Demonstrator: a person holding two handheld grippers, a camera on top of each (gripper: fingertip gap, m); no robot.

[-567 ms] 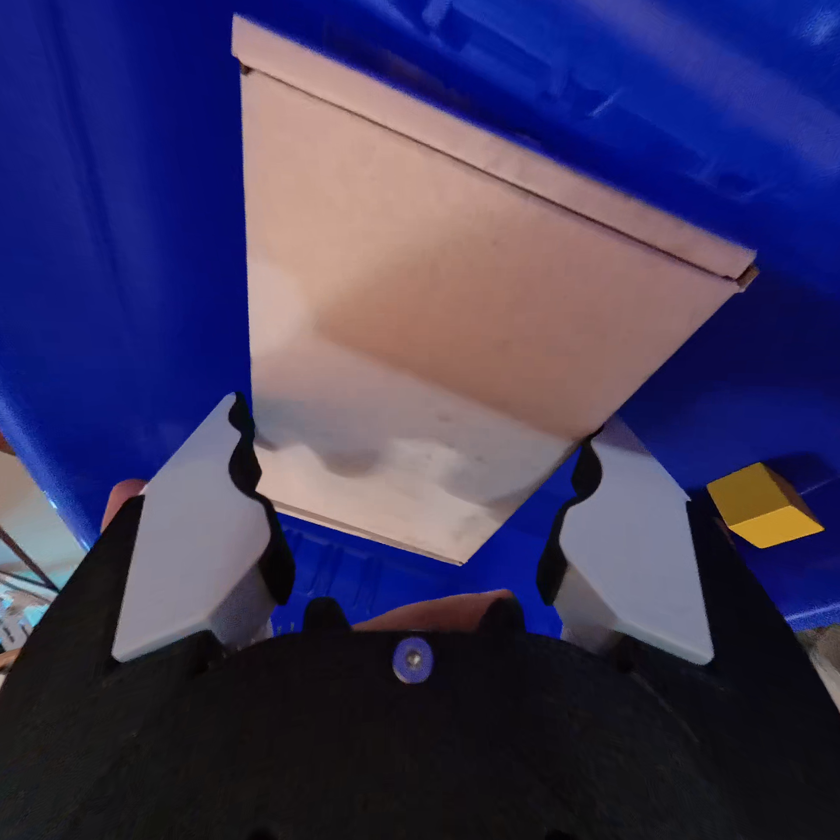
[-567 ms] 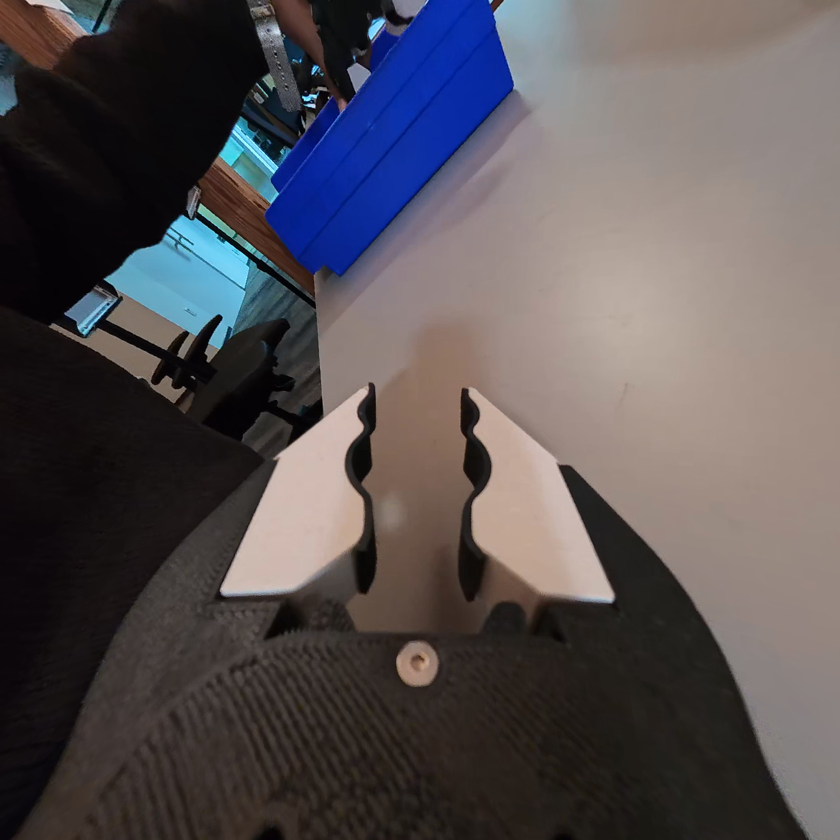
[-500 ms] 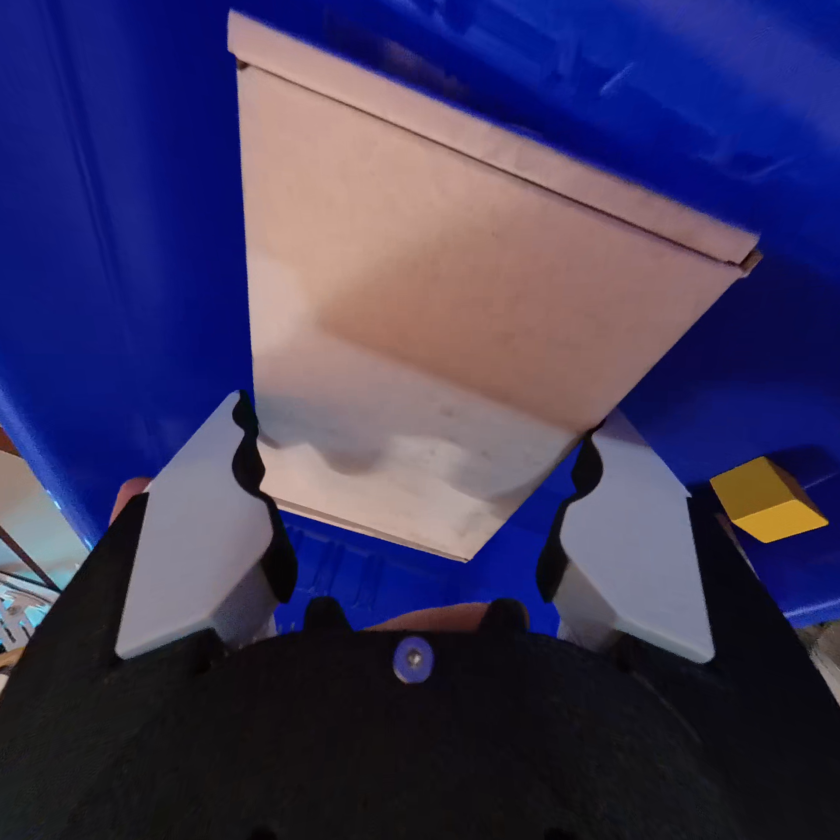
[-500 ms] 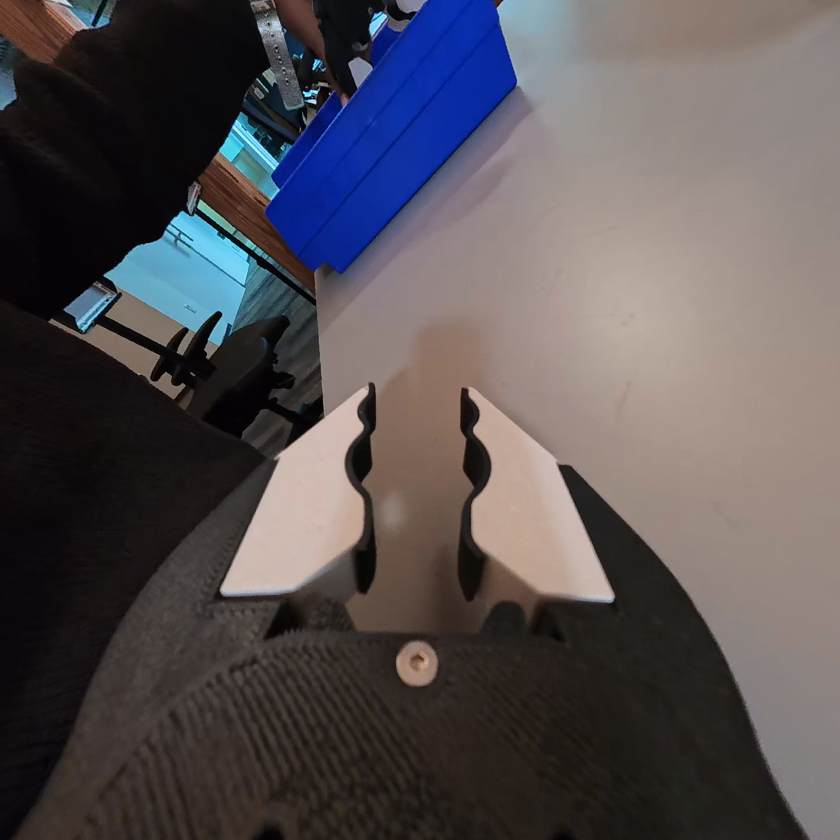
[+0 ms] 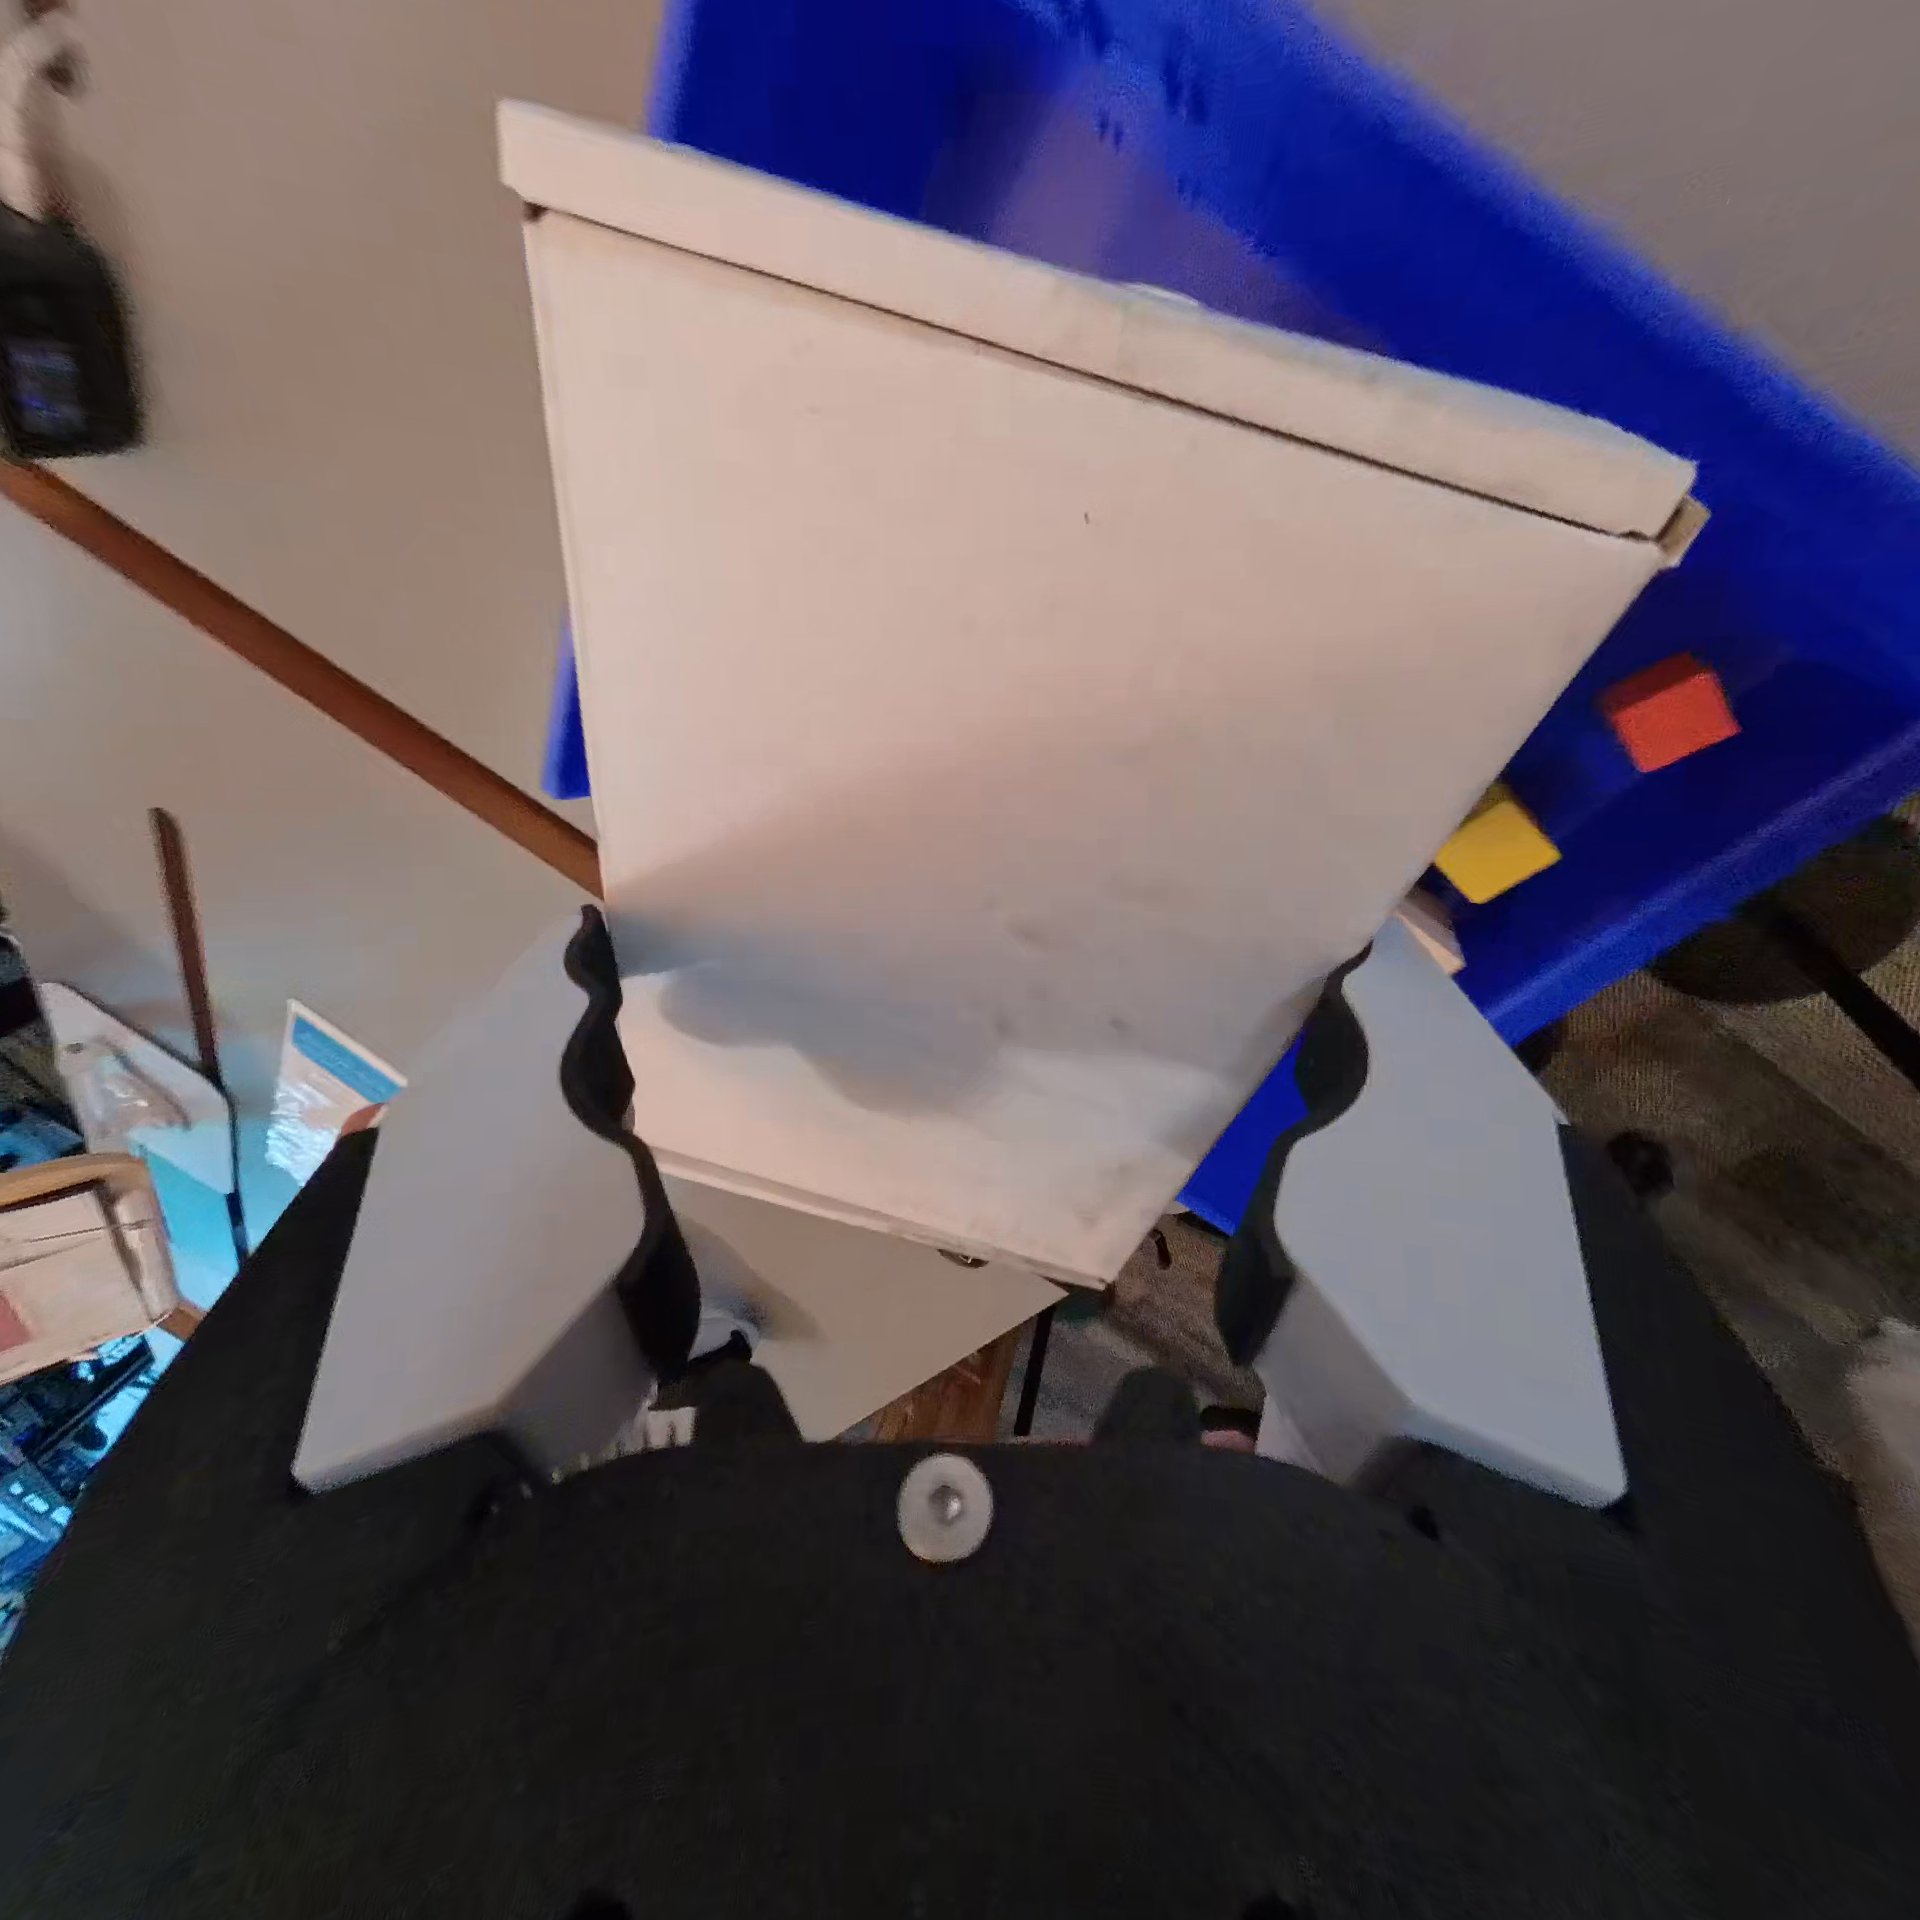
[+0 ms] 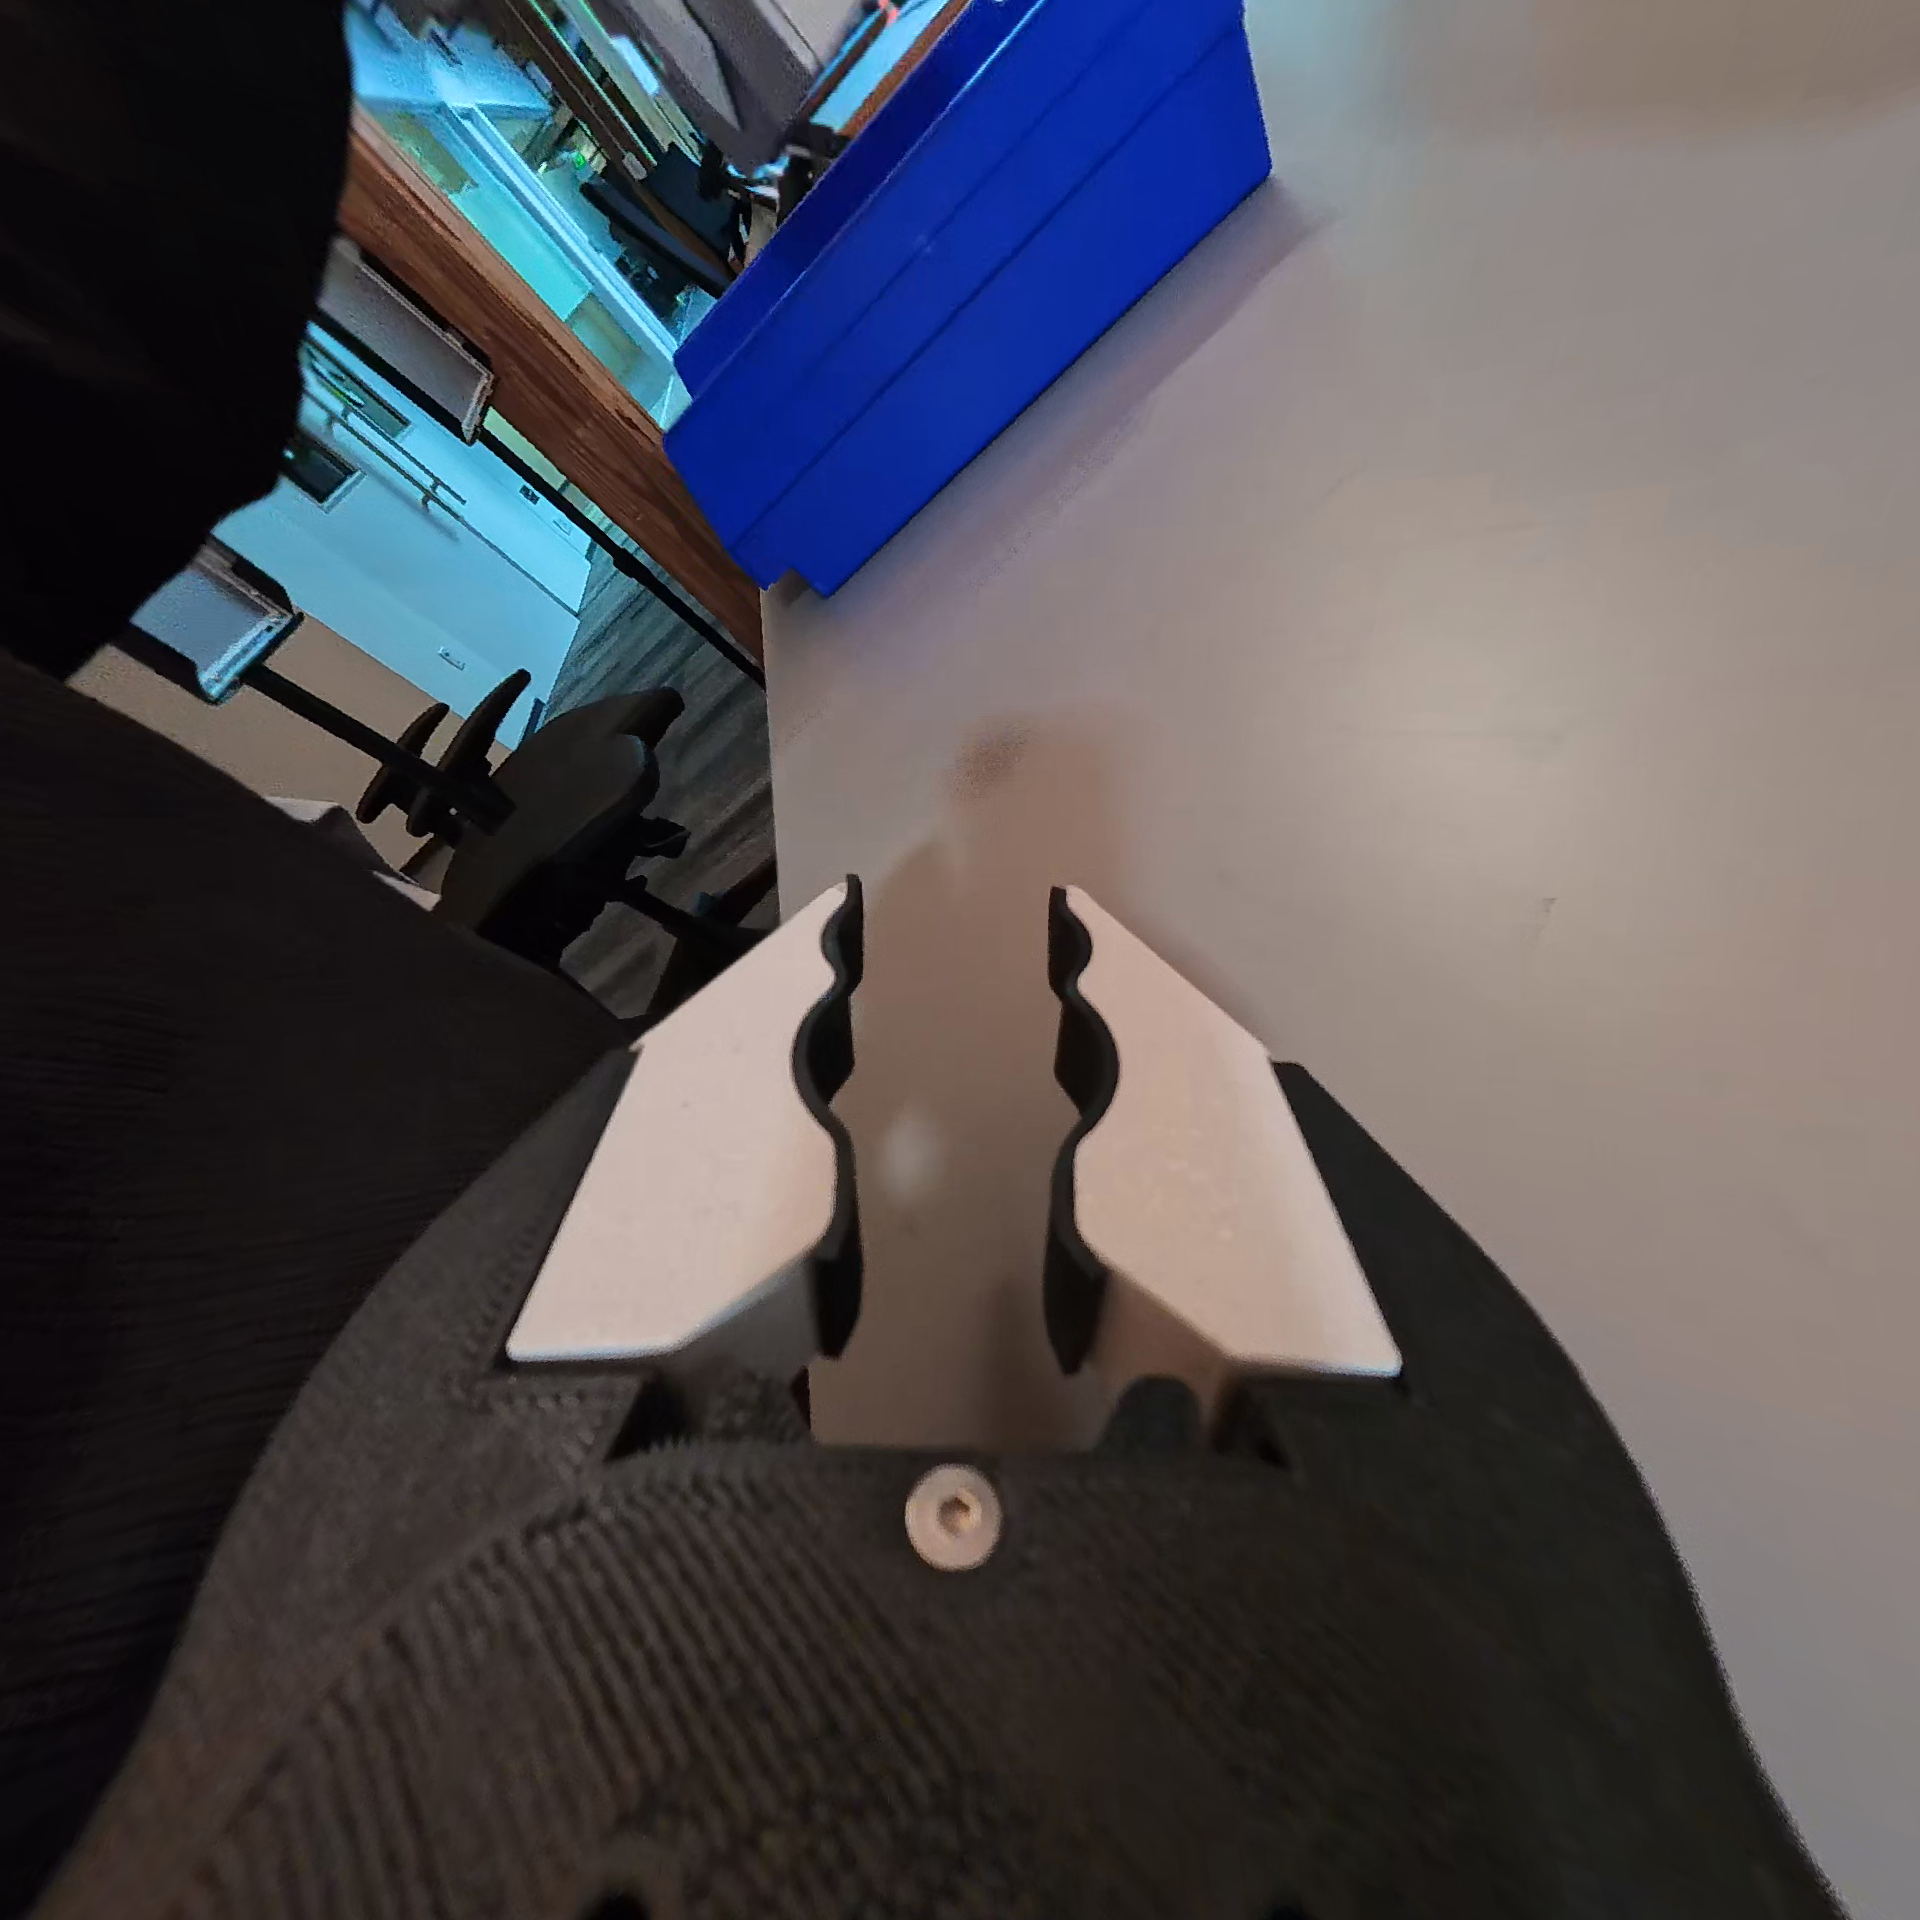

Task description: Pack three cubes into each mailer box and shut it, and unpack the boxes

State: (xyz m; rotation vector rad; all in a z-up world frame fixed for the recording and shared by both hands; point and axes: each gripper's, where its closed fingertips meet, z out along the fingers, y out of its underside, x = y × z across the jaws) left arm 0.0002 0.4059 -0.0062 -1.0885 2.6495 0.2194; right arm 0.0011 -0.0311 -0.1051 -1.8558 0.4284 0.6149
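My left gripper [image 5: 966, 1039] is shut on a closed white mailer box [image 5: 1039, 675], its two fingers pressing the box's near sides, and holds it in the air above the blue bin [image 5: 1558, 364]. A red cube [image 5: 1668, 712] and a yellow cube [image 5: 1496, 842] lie in the bin to the right of the box. My right gripper [image 6: 954, 914] is open and empty, low over the white table [image 6: 1455, 727], with a narrow gap between its fingers. The blue bin [image 6: 966, 281] stands far ahead of it at the table's edge.
A person's dark sleeve [image 6: 156, 260] fills the upper left of the right wrist view. The table's wooden edge [image 6: 582, 416] runs past the bin, with an office chair [image 6: 561, 821] and floor beyond. A dark device [image 5: 62, 343] shows at far left of the left wrist view. Across from one pair of fingers to the other is roughly 45 cm.
My left gripper has lifted the mailer box up out of the blue bin; the table, floor and a red cube have come into view. My right gripper has stayed almost still.
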